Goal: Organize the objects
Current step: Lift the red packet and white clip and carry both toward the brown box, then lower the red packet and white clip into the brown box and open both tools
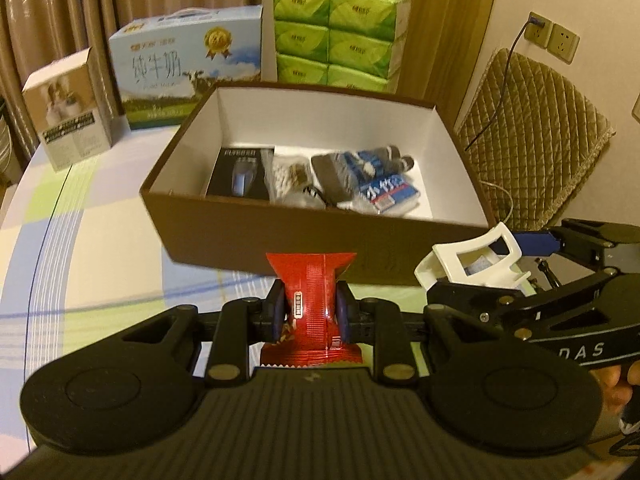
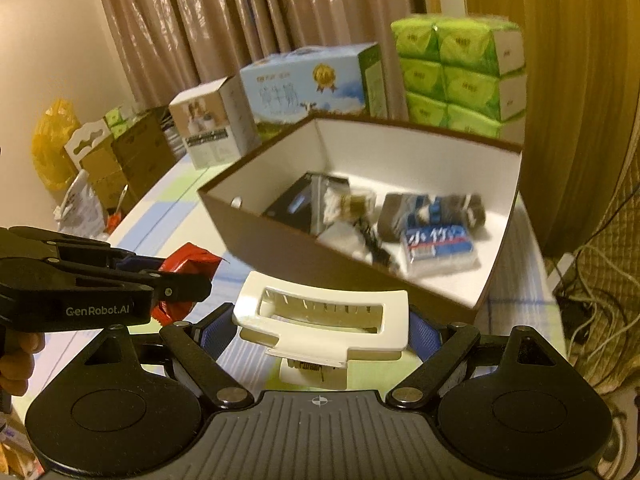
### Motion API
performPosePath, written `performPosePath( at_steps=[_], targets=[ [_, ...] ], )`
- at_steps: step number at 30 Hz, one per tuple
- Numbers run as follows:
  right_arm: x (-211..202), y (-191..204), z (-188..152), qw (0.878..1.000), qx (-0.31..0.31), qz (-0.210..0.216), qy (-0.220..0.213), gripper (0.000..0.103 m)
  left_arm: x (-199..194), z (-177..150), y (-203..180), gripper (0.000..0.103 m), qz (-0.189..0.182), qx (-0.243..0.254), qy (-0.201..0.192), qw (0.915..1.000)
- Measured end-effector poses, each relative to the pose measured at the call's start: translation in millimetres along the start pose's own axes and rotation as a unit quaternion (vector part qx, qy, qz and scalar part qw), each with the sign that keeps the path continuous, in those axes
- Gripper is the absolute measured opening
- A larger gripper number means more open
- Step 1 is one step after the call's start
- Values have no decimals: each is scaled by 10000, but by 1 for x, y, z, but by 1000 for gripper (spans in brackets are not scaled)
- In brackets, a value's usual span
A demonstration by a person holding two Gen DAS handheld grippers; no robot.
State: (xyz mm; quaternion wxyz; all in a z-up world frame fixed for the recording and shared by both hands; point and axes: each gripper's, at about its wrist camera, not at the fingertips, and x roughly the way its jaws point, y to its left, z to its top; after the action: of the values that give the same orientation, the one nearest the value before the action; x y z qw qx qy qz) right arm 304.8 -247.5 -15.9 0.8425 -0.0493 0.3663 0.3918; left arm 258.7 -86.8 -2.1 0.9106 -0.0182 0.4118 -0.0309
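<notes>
The surface (image 1: 100, 216), under a pastel checked cloth, carries a milk carton (image 1: 188, 68), stacked green tissue packs (image 1: 340, 32) and a smaller white carton (image 1: 68, 120) along its far edge. Nearer stands the open brown box (image 1: 304, 248), white inside, already holding a black razor package (image 1: 240, 176), rolled blue-grey socks (image 1: 360, 166) and a blue tissue pack (image 1: 390, 196). The box lies directly ahead of both tools, its long side running across the view; from these views the right one looks a little nearer to its open corner, so the drop would be forward and over the near wall. The right hand-held gripper (image 2: 322, 328) is clamped on a white plastic holder (image 2: 320, 312), a slotted rectangular frame held crosswise, just short of the box wall. The left hand-held gripper (image 1: 310, 314) pinches a red snack packet (image 1: 312, 300), glossy, ribbed, with crimped ends, its length pointing toward the box and waisted where the pads squeeze it.
</notes>
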Motion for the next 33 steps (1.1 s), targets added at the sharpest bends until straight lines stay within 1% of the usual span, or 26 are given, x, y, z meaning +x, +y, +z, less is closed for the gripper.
performPosePath(
  at_steps=[8,14,26,33],
  targets=[
    [10,-22,31,9997,16,-124,-232,85,21,34,-4,21,-32,116,-127,9998],
    [30,-49,57,9991,161,-261,-309,85,48,61,-6,21,-50,189,-124,9997],
    [92,-99,103,9978,371,-502,-218,85,119,120,-2,21,-20,324,17,9995],
    [122,-117,114,9970,402,-648,-116,85,160,142,1,21,-2,307,185,9994]
  ],
)
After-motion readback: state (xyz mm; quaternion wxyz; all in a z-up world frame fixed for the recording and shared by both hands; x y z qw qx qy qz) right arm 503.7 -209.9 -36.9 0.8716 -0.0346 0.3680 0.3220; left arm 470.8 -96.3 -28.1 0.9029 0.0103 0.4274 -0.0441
